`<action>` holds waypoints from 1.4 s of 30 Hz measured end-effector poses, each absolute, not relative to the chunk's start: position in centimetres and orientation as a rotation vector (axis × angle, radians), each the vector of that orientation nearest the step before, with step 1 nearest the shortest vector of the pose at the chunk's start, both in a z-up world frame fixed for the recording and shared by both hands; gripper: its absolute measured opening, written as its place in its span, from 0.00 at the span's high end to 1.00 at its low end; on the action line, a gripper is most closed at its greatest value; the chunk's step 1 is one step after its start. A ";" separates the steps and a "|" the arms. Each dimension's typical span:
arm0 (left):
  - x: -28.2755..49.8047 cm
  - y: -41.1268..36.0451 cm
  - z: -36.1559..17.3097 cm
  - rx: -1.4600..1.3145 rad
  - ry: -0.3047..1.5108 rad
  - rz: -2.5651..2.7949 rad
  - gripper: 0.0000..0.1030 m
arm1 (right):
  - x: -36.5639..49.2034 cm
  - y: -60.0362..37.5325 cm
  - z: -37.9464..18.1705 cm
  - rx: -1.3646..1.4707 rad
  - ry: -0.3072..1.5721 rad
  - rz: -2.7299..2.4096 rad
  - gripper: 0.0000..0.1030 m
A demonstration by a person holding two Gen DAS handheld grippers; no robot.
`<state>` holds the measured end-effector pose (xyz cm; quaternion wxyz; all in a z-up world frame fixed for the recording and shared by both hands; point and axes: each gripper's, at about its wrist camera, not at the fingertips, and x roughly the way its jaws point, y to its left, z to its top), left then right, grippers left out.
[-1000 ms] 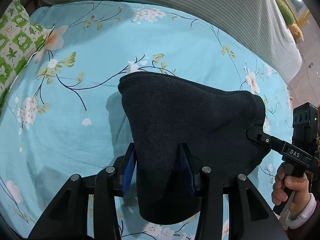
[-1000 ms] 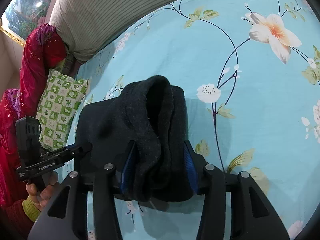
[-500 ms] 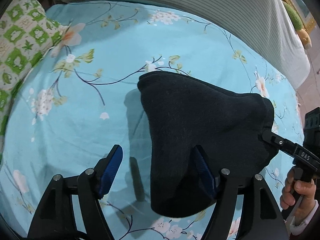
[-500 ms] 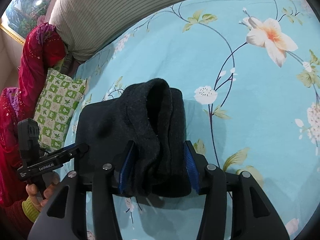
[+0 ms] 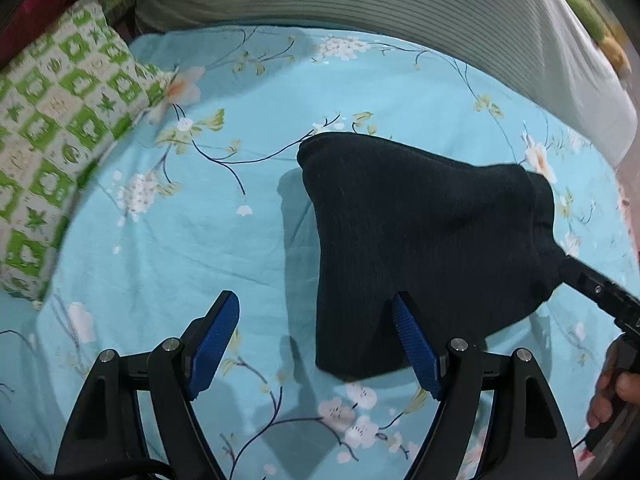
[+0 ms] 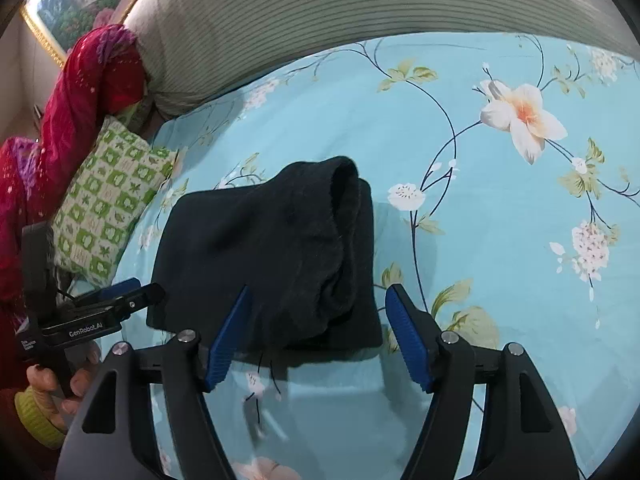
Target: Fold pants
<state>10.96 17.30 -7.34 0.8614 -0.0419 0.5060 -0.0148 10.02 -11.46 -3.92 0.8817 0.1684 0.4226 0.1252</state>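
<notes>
The black pants (image 5: 420, 236) lie folded into a thick bundle on the light blue flowered bedsheet (image 5: 180, 248); they also show in the right wrist view (image 6: 276, 248). My left gripper (image 5: 316, 320) is open and holds nothing, just left of the bundle's near corner. My right gripper (image 6: 316, 312) is open with the bundle's near edge between its spread fingers, not gripped. The right gripper shows in the left wrist view (image 5: 596, 292) at the bundle's right side. The left gripper shows in the right wrist view (image 6: 132, 294) beside the bundle's left edge.
A green and white checked pillow (image 5: 52, 152) lies at the left. A striped grey bolster (image 5: 400, 12) runs along the back of the bed. Red cloth (image 6: 92, 88) is heaped by the pillow. The sheet (image 6: 520, 260) stretches to the right of the bundle.
Both grippers have opened and let go of the pants. The left one opened first and drew back to the left; the right one opened in the last half second. The bundle now rests on the sheet.
</notes>
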 end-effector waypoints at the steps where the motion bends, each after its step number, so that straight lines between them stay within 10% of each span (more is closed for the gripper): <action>1: 10.6 17.1 -7.2 -0.074 1.057 -0.022 0.22 | 9.8 -11.3 -3.8 0.343 0.877 0.260 0.31; 20: 5.2 14.2 -6.7 0.064 0.942 0.019 0.19 | 5.1 -7.5 -3.0 0.115 0.752 0.265 0.08; 42: 5.0 14.2 -7.5 0.032 0.947 0.010 0.18 | 5.0 -5.7 -5.1 -0.002 0.740 0.260 0.03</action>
